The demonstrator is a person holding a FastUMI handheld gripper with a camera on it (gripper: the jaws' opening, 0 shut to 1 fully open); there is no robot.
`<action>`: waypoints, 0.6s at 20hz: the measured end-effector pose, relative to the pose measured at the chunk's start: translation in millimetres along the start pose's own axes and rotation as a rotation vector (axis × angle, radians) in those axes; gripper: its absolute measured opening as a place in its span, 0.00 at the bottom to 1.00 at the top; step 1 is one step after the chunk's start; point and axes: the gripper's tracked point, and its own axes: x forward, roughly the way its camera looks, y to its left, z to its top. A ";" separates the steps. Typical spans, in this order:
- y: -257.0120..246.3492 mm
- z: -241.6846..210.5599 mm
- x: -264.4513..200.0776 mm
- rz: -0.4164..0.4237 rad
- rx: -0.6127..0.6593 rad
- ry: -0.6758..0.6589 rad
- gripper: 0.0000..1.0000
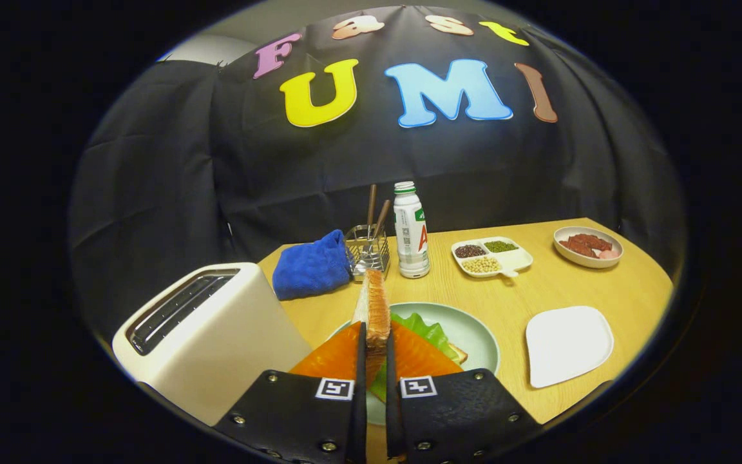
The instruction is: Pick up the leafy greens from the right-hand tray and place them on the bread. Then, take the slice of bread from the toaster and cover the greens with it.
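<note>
Holding: tongs [376, 345] clamped on a slice of bread [377, 306], one finger pressed to each face, slice standing on edge and reaching forward past the fingertips.
Position of slice: above the pale green plate [482, 335], not touching what lies on it.
Leafy greens: green leaves [426, 330] on the plate, just ahead of the fingers and to their right; a corner of the lower bread slice [458, 352] shows under the leaves at their right edge.
Toaster: white toaster [207, 335] to the left of the fingers on the tabletop [538, 290], slots up; inside of the slots too dark to tell.
Right-hand tray: white square tray [567, 345] right of the plate, bare surface.
Beyond the plate: blue cloth [312, 265], wire holder [368, 250] with brown-handled utensils, white bottle [411, 232] upright.
Far right: divided dish [492, 256] with beans in three compartments; round bowl [588, 246] with reddish pieces.
</note>
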 end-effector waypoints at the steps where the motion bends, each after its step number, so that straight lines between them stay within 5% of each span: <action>1: -1.3 1.5 -1.7 -0.004 -0.023 -0.012 0.16; 5: -6.3 5.4 -2.7 -0.028 -0.068 -0.046 0.21; 9: -20.2 13.0 -6.7 -0.087 -0.118 -0.088 0.37; 12: -20.4 14.3 -9.8 -0.078 -0.118 -0.093 0.37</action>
